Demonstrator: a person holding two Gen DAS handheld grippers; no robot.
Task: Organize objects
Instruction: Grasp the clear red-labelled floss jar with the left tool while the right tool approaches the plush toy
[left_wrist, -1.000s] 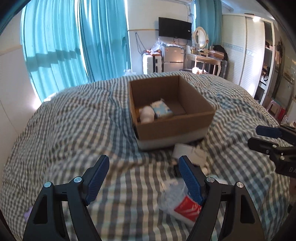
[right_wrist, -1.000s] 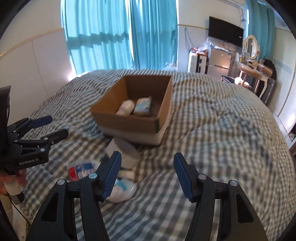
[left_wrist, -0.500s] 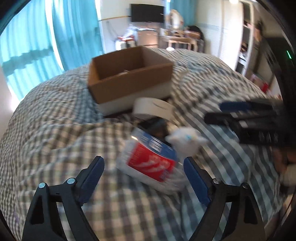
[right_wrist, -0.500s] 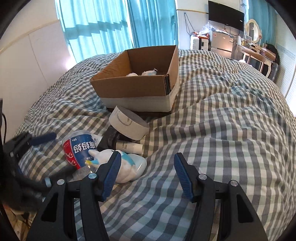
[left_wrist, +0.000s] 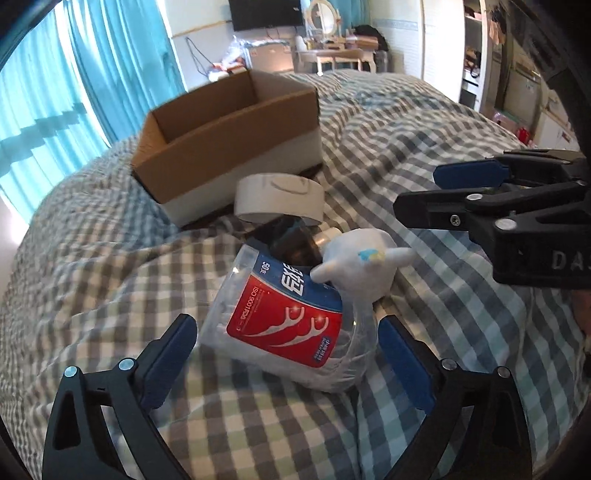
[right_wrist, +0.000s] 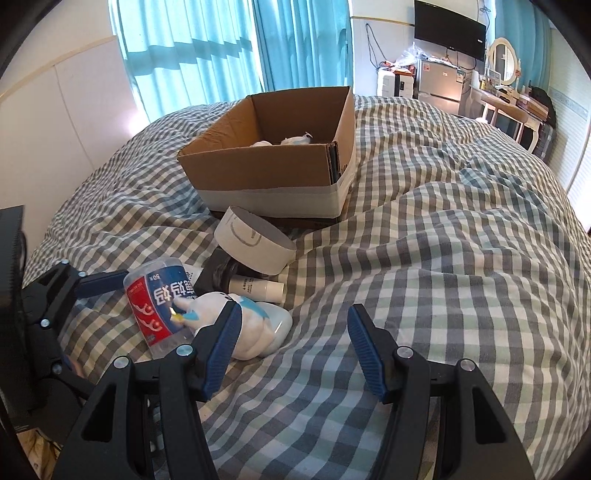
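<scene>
A bed covered by a grey, white and pale green checked duvet (right_wrist: 443, 240) fills both views. On it an open cardboard box (right_wrist: 273, 173) with a white band around its base is set, and two small pale items (right_wrist: 284, 141) are seen lying inside it, too far off to be named.

Just in front of the box a white paper ring (right_wrist: 255, 245) with a pencilled outline is propped, and a dark object (left_wrist: 291, 243) is partly hidden beneath it. Beside that, a small white tube (right_wrist: 256, 286) is laid on its side.

Nearer the cameras a clear plastic tub of dental floss picks (left_wrist: 288, 321), wrapped in a red and blue label, is lying on its side on the duvet. A white plush toy (left_wrist: 360, 264) with a blue and yellow mark is leaned against it.

The left gripper (left_wrist: 288, 354) is held low around the tub, its jaws opening wide; the tub is framed between the blue pads (left_wrist: 166, 358), yet a gap is left on each side and nothing is pressed.

The right gripper (right_wrist: 291, 347) is held over bare duvet with its jaws apart and nothing between them; its left pad is seen just in front of the plush toy.
</scene>
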